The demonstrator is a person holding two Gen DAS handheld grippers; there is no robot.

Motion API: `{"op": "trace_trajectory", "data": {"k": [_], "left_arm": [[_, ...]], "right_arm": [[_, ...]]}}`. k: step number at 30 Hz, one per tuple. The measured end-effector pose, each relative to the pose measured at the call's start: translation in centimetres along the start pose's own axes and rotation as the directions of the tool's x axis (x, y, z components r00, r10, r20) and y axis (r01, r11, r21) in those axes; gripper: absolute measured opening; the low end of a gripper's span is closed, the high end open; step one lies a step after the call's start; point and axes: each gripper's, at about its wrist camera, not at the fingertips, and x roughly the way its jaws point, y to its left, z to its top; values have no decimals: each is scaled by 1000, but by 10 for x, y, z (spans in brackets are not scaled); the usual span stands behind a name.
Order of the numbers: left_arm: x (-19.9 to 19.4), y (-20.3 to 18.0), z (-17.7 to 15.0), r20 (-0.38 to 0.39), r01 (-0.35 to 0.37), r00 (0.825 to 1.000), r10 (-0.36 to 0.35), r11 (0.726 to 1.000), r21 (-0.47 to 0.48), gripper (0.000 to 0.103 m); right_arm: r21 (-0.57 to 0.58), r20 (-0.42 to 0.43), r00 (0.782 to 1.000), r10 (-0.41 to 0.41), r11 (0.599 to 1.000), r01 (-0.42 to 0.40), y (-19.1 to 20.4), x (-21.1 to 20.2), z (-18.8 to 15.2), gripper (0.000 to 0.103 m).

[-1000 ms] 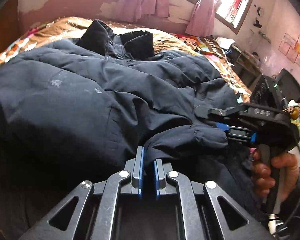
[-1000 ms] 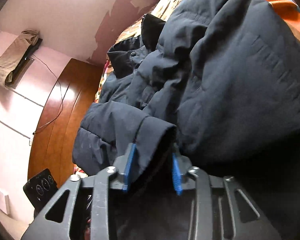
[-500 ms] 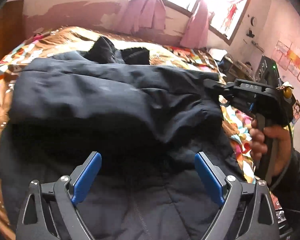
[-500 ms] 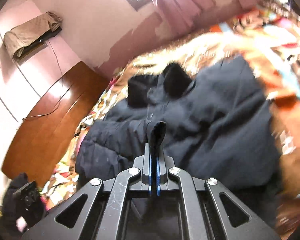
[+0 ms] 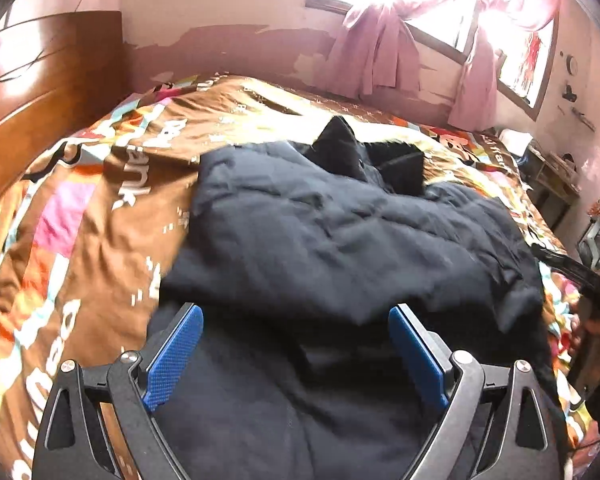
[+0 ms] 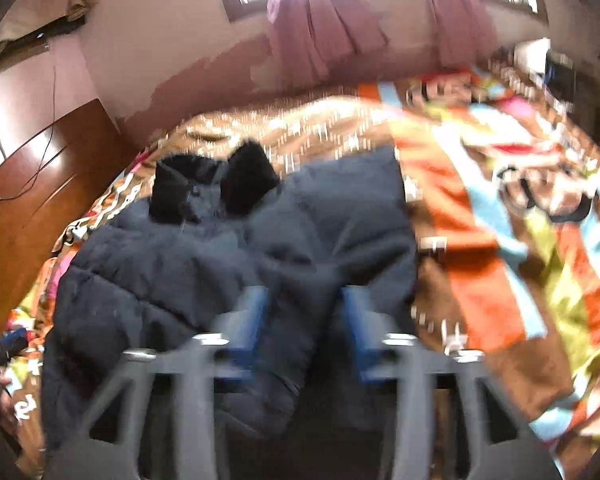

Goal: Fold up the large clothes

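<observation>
A dark navy padded jacket (image 5: 339,240) lies on the bed with its sleeves folded over the body and its black fur collar (image 5: 339,148) at the far end. My left gripper (image 5: 296,344) hangs wide open above the jacket's near hem, nothing between its blue pads. In the right wrist view the same jacket (image 6: 228,264) lies below my right gripper (image 6: 305,320), whose jaws are opening; a sleeve lies below the gap and the pads do not press it. The right gripper's body (image 5: 579,272) shows at the left wrist view's right edge.
A colourful patterned bedspread (image 5: 100,216) covers the bed, with bare stretches left and right (image 6: 499,240) of the jacket. A wooden headboard (image 5: 40,92) stands at the left. Pink curtains (image 5: 375,52) hang at the window behind. A cluttered shelf (image 5: 551,168) stands at the far right.
Both grippers let go of the jacket sleeves and opened. Both have risen and drawn back from the jacket, so more of the bed shows. The sleeves now lie across the jacket's body.
</observation>
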Motion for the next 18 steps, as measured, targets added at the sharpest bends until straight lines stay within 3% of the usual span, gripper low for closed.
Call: {"op": "trace_trajectory", "data": {"k": [3, 5, 9, 12, 15, 18], "left_arm": [[22, -7, 19, 21, 13, 1000, -13, 999, 40, 94], [46, -13, 33, 22, 55, 998, -57, 996, 66, 94], [86, -19, 48, -27, 198, 980, -197, 977, 79, 93], [105, -26, 43, -103, 276, 958, -266, 957, 93, 92], [115, -41, 34, -195, 241, 959, -207, 955, 173, 92], [118, -52, 30, -276, 205, 951, -137, 950, 236, 92]], "right_arm": [[-140, 84, 996, 14, 990, -2, 32, -7, 11, 69], [-260, 64, 994, 88, 963, -69, 63, 4, 18, 69], [-323, -147, 965, 217, 912, -254, 99, 51, 16, 68], [-318, -238, 947, 215, 904, -285, 102, 65, 3, 67], [-327, -288, 941, 176, 906, -269, 100, 68, -2, 67], [-320, -411, 905, 107, 913, -253, 101, 76, -3, 68]]}}
